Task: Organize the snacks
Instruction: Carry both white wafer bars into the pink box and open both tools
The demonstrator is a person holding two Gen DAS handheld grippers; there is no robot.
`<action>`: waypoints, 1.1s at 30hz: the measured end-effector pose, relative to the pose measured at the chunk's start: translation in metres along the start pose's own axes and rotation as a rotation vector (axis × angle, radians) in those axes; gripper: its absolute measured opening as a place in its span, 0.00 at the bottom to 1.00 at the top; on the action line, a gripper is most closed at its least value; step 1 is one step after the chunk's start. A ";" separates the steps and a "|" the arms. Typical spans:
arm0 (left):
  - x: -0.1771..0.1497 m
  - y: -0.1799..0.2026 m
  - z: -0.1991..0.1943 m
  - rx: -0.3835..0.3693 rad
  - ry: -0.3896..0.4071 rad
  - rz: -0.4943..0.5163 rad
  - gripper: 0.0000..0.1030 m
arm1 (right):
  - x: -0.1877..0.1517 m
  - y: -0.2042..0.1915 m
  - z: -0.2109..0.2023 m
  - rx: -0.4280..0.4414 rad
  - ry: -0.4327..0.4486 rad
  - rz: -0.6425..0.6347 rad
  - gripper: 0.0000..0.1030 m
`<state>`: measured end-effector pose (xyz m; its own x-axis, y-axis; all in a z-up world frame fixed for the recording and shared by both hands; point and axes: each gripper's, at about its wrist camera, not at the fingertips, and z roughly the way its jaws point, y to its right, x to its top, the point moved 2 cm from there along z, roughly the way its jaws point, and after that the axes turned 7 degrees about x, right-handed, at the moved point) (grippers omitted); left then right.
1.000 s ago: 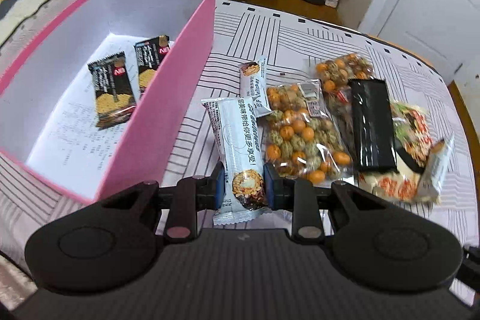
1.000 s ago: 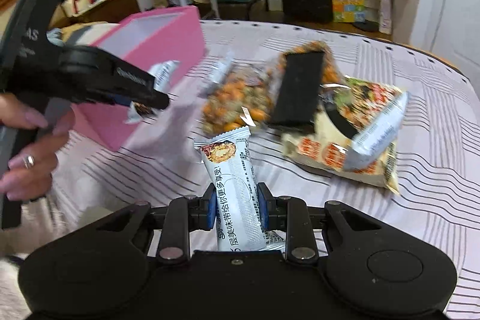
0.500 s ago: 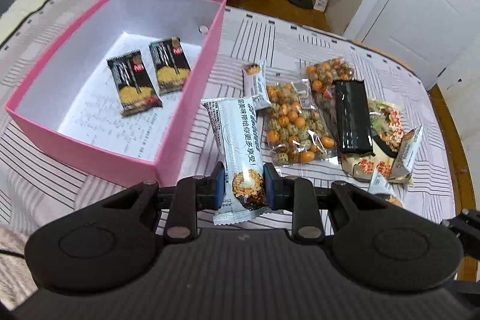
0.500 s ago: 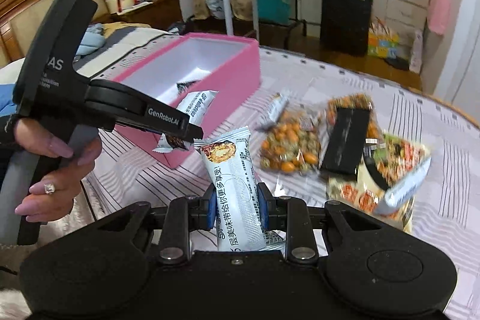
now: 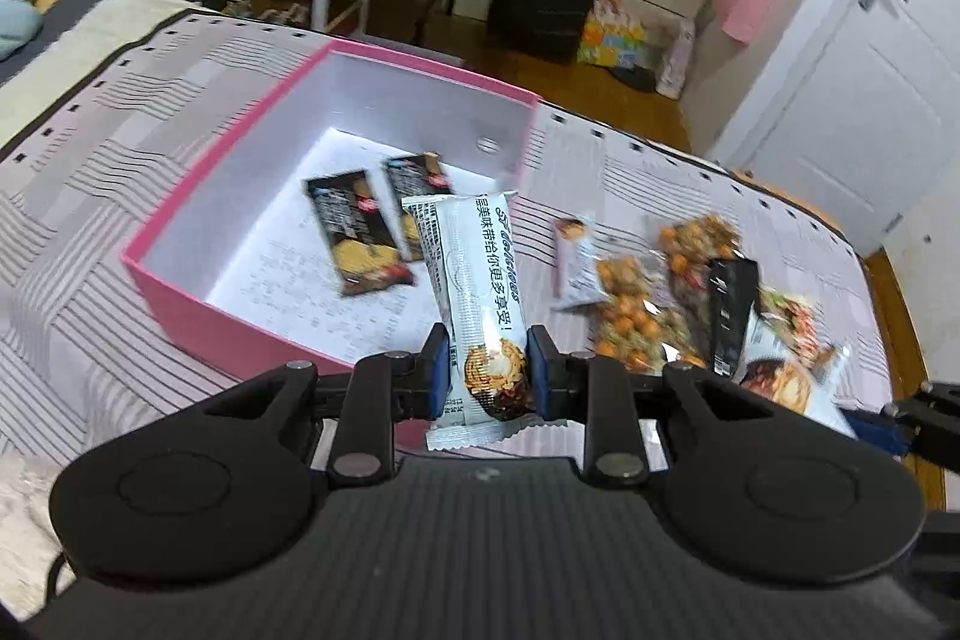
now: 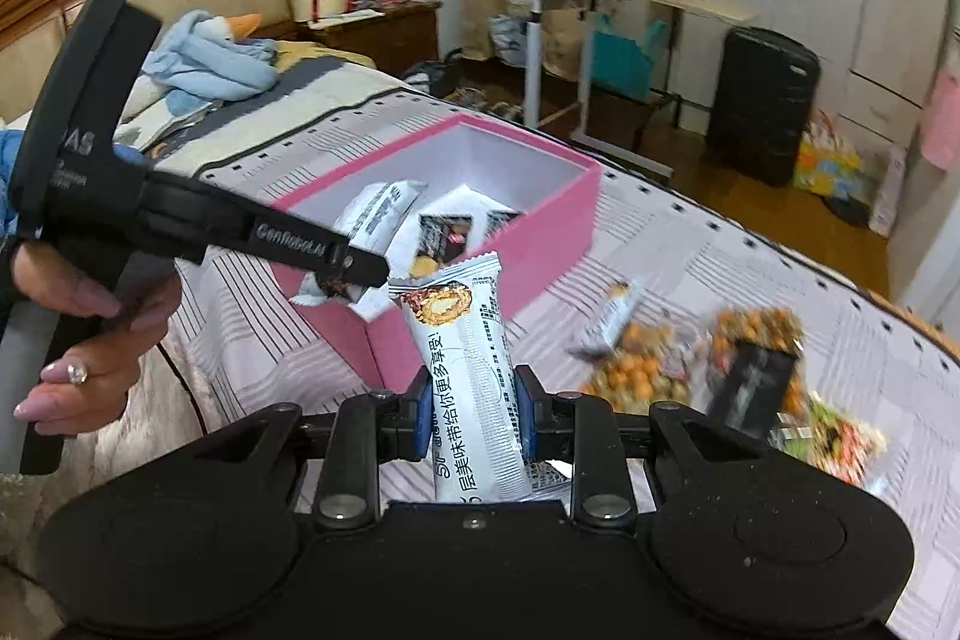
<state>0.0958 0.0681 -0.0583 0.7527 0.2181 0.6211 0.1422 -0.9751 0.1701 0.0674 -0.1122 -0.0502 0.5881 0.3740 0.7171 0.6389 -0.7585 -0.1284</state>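
Now | left gripper [image 5: 485, 376] clamps a white snack bar [image 5: 480, 292] | right gripper [image 6: 474, 415] clamps another white bar [image 6: 474, 388] | pink box [image 5: 180, 274] beyond

2 bars [image 5: 360, 232] in box [image 5: 180, 274], loose snack pile [image 5: 672, 304] right of box, seemingly overlapping, all on table [image 5: 78, 196]

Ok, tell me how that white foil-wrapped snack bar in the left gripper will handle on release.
The white foil-wrapped snack bar looks fairly stiff: it stands out unsupported from the left gripper. Its glossy wrapper probably slides. Flat-sided, it should land flat in the pink box.
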 end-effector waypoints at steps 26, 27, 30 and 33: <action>0.051 -0.094 0.139 0.196 -0.196 -0.122 0.25 | 0.089 -0.031 0.214 0.149 -0.281 -0.324 0.29; 0.049 -0.096 0.142 0.199 -0.203 -0.120 0.25 | 0.087 -0.031 0.218 0.146 -0.289 -0.325 0.29; 0.047 -0.095 0.147 0.208 -0.193 -0.100 0.29 | 0.082 -0.032 0.227 0.131 -0.312 -0.318 0.33; 0.046 -0.088 0.142 0.198 -0.152 -0.054 0.41 | 0.077 -0.031 0.225 0.125 -0.315 -0.287 0.55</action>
<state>0.2090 0.1586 -0.1535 0.8262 0.2767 0.4908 0.2971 -0.9541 0.0377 0.2044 0.0597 -0.1455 0.4878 0.7193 0.4946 0.8422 -0.5368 -0.0501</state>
